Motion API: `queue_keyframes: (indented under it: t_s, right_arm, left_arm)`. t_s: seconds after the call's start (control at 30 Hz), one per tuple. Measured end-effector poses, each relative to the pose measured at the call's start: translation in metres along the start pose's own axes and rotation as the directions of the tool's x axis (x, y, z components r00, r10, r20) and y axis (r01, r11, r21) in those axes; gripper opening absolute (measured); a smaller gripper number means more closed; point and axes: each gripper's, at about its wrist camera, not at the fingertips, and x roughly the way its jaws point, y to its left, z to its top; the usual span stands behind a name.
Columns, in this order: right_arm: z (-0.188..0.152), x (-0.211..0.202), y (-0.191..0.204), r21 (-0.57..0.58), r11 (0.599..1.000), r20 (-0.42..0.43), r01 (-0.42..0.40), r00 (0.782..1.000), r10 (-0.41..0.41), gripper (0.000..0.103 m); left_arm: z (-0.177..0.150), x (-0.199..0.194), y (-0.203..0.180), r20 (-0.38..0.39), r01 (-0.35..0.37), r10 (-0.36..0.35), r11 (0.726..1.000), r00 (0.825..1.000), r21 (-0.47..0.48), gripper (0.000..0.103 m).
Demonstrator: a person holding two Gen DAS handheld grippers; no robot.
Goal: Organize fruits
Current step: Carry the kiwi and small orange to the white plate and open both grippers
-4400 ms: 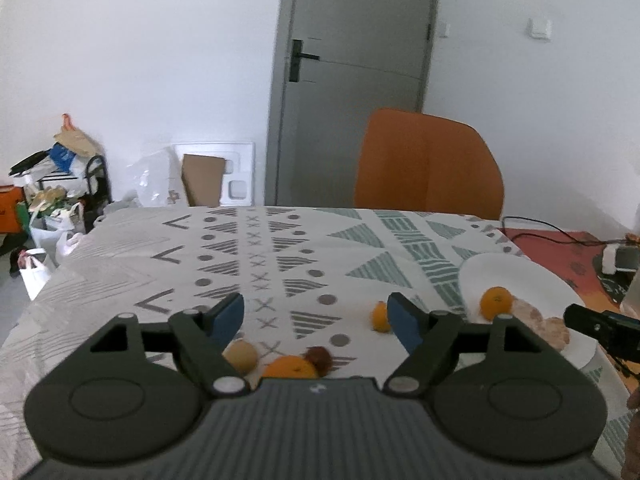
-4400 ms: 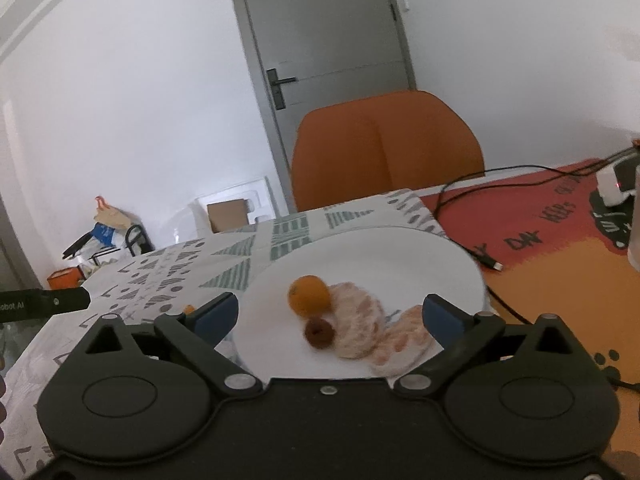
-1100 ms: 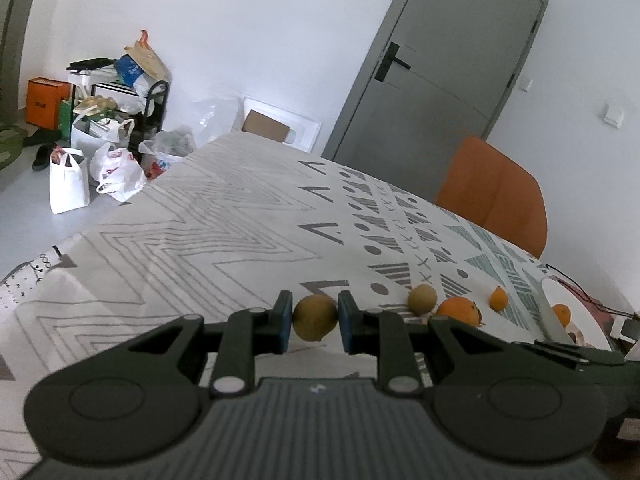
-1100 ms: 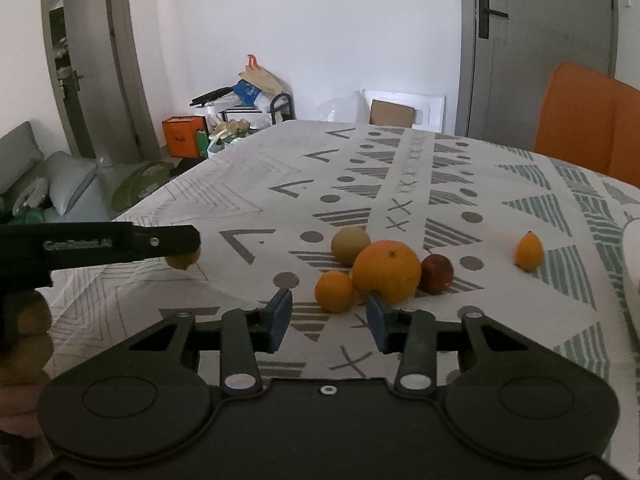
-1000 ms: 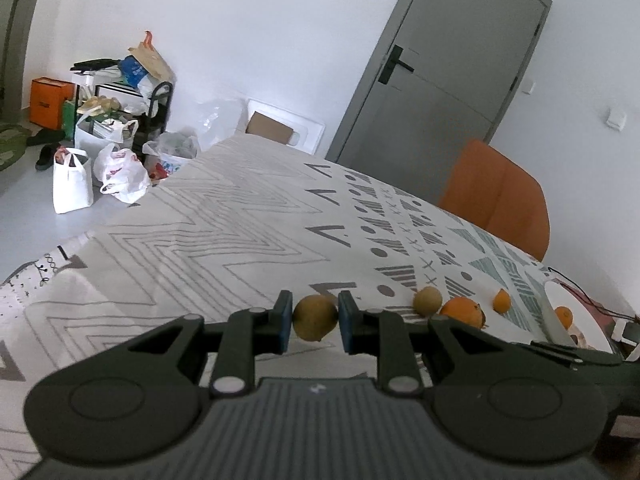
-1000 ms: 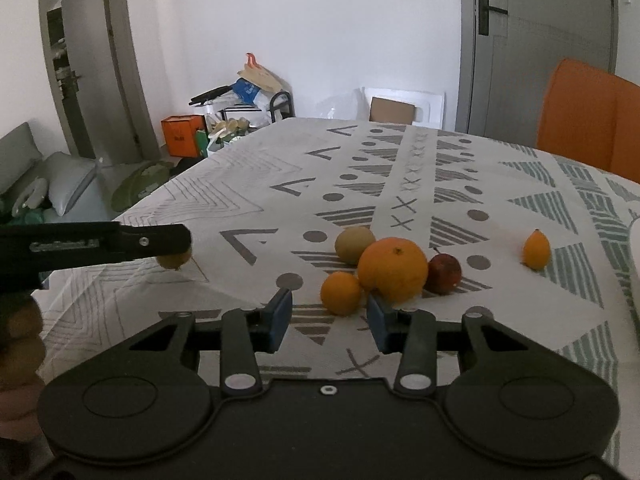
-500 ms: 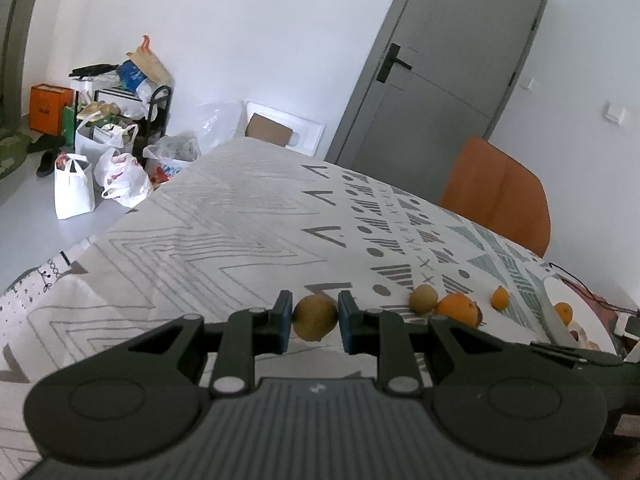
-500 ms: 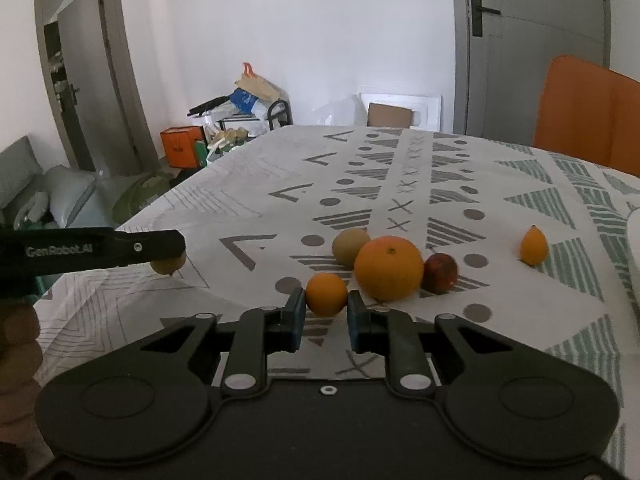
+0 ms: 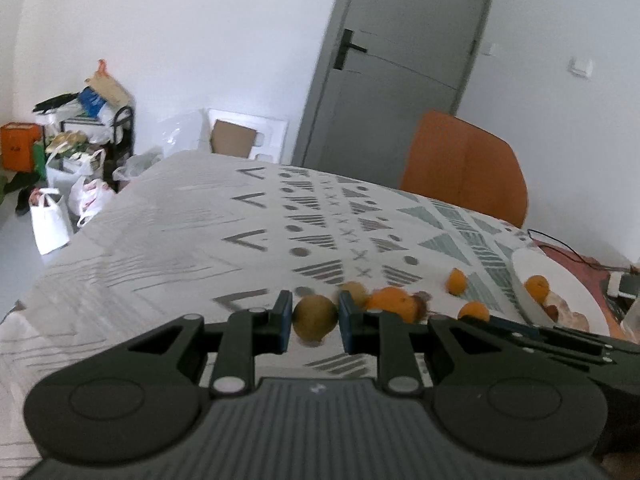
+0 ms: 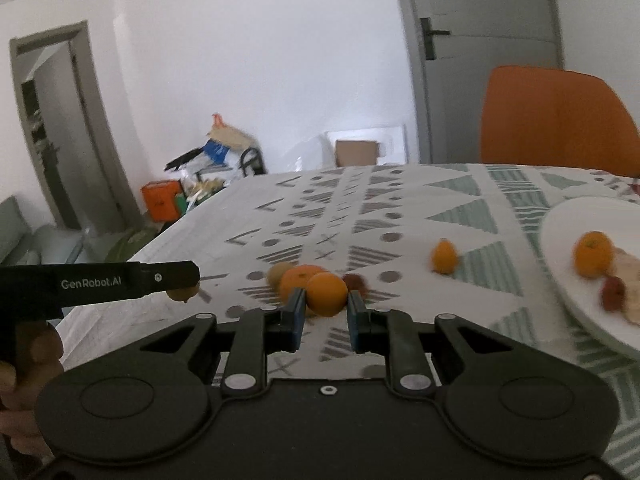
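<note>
Both grippers are loaded now! The left gripper (image 9: 315, 323) clamps a brown kiwi-like fruit (image 9: 315, 318); the right gripper (image 10: 322, 317) pinches a small orange (image 10: 326, 293), its fingers having just closed from a wider gap a second ago. Both fruits hang lifted off the patterned surface (image 10: 400, 216). Next, I'd judge, comes a carry rightward to the white plate (image 10: 560, 240), needing steady, level travel. More fruit waits on the cloth.
</note>
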Motion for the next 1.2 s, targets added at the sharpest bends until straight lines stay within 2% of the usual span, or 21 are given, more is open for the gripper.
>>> queue_keyframes:
  t_s: [0.47,0.87,1.2]
  right_arm:
    - [-0.006,-0.043,-0.074,0.116,0.988,0.087,0.099,0.99,-0.109,0.02]
    - [-0.016,-0.073,-0.123,0.175,0.971,0.116,0.165,0.976,-0.187,0.02]
    - [-0.025,-0.08,-0.156,0.226,0.95,0.096,0.215,0.966,-0.241,0.02]
  left_arm:
    - [-0.001,0.02,-0.077,-0.03,0.078,-0.075,0.988,0.997,0.136,0.023]
    - [-0.003,0.034,-0.137,-0.042,0.143,-0.137,0.967,0.99,0.212,0.023]
    - [-0.009,0.051,-0.178,-0.068,0.202,-0.191,0.945,0.979,0.257,0.023]
